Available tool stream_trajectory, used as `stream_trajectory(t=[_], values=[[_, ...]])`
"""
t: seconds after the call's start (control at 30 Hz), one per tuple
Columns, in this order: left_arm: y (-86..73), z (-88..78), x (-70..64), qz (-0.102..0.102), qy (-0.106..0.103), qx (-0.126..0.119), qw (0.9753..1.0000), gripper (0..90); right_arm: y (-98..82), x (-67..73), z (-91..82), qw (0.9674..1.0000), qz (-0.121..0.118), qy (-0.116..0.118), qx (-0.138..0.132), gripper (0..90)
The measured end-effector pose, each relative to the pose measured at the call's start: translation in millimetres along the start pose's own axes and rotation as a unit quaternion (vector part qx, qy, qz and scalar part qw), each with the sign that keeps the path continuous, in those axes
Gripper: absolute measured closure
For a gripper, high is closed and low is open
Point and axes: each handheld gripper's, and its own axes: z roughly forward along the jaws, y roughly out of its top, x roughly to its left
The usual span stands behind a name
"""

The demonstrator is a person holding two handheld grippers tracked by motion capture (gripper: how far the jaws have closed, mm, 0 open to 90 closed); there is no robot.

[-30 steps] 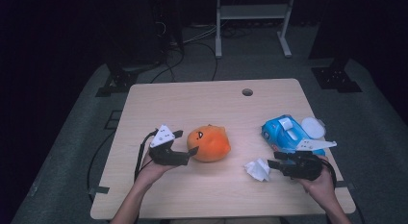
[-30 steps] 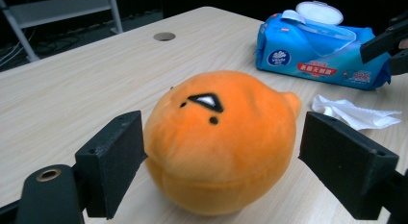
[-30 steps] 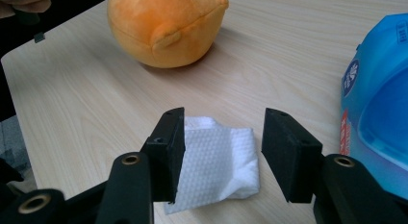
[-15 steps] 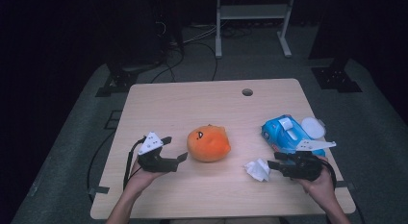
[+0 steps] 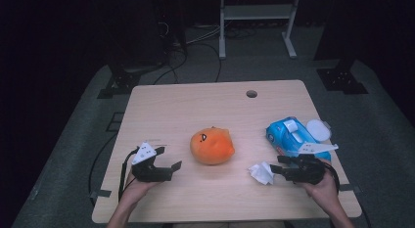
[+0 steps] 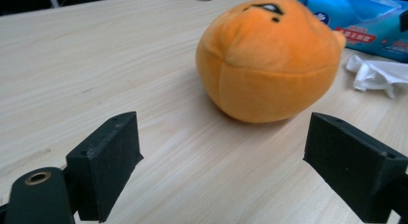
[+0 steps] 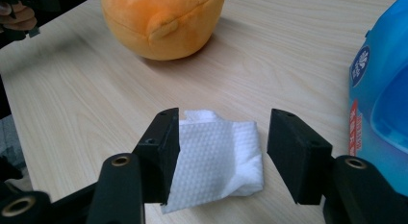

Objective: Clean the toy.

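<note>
An orange plush toy [image 5: 212,146] with a small face lies at the table's middle. My left gripper [image 5: 169,158] sits to its left, near the front edge, apart from it; its jaws have just been opening and hold nothing. In the left gripper view the plush toy [image 6: 269,56] lies beyond the open left gripper [image 6: 223,137]. A crumpled white tissue [image 5: 261,172] rests on the table at the tips of my right gripper [image 5: 275,170]. In the right gripper view the tissue [image 7: 216,156] lies between the jaws of the right gripper [image 7: 223,132], which have just been opening; the right-hand jaw stands clear of it.
A blue pack of wipes [image 5: 293,137] with its white lid [image 5: 318,129] flipped open lies at the right, just behind my right hand. A cable hole [image 5: 251,94] marks the table's far side. Stand legs [image 5: 337,76] and cables lie on the floor beyond.
My left gripper has drawn back from the plush toy, leftward and toward the front edge, and sunk lower. The right hand, tissue and plush toy have stayed in place.
</note>
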Motion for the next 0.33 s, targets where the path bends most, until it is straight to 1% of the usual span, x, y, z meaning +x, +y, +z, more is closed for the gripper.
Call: stream_trajectory(t=[0.17,0.23,0.27,0.33], values=[[-8.2,3.7,0.4,0.006,0.018,0.008,0.9998,11.9,-4.1,1.4,0.8,1.0,0.002,0.003,0.0,42.9],[-11.5,5.9,2.5,-0.005,0.018,0.009,0.9998,11.9,-6.1,3.2,1.2,1.0,0.004,0.004,0.0,42.8],[-13.3,6.6,3.9,-0.014,0.017,0.008,0.9997,11.9,-6.9,3.8,1.6,1.0,0.003,0.004,-0.001,42.5],[-15.0,7.0,5.0,-0.013,0.019,0.009,0.9997,11.6,-8.7,6.0,3.1,1.0,0.001,0.006,-0.002,41.3]])
